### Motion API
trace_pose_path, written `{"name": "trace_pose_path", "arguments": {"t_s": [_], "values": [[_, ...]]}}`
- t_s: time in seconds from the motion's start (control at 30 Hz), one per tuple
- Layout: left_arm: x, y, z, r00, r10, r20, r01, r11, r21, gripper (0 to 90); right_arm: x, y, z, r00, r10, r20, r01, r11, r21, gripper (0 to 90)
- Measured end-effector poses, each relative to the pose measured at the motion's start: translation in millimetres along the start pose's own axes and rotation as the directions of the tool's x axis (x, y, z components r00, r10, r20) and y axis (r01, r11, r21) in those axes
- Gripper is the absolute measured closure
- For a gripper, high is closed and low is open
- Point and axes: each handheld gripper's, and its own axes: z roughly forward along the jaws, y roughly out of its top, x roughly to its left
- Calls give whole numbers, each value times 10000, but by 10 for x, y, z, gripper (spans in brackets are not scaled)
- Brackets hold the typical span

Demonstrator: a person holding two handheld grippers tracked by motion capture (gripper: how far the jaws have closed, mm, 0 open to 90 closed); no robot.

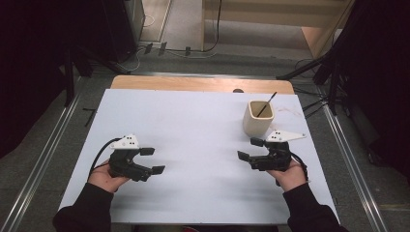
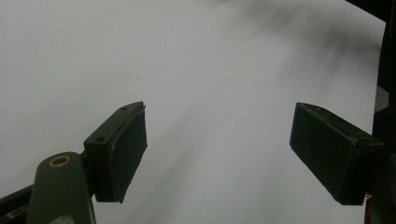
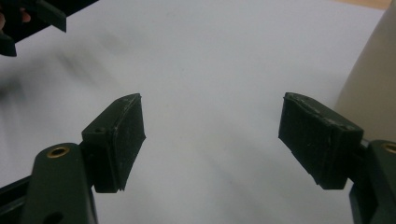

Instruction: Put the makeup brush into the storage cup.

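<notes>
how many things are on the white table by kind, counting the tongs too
tongs: 2, left and right, both open and holding nothing
cream cup: 1, standing just beyond the right tongs
thin dark stick: 1, leaning inside the cup
total: 4

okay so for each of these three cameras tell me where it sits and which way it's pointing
High view: above the person's side, looking forward and down on the white table; shows both hands, left gripper, right gripper, cream cup.
Left gripper view: rides the left gripper, looking along its spread fingers at the table.
Right gripper view: rides the right gripper, facing the table.
Shared: the cup appears in high and right gripper views.
</notes>
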Motion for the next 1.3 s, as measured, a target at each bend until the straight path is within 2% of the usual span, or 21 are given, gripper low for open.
{"name": "trace_pose_path", "arguments": {"t_s": [0.2,0.37,0.57,0.83,0.93,1.3], "values": [[1,-6,2,10000,-9,-12,9,10000,16,192,35,-78,1,9999,-50,-92,54,9991,432,239],[2,-8,1,10000,16,-25,-16,10000,46,192,45,-155,-24,9995,-276,-132,286,9961,829,239],[0,-12,3,10000,22,-20,-22,10000,46,192,37,-229,-73,9997,-167,-173,183,9950,979,239],[0,-22,8,10000,-4,-30,4,9999,104,192,6,-300,-87,9992,-313,-233,341,9905,1335,240],[-2,-25,9,10000,-19,-38,20,9999,108,191,-6,-328,-95,9994,-344,-100,355,9883,1481,241],[7,-28,22,10000,-15,-28,15,9999,110,192,-72,-376,-123,9996,-264,-36,267,9876,1547,246]]}}
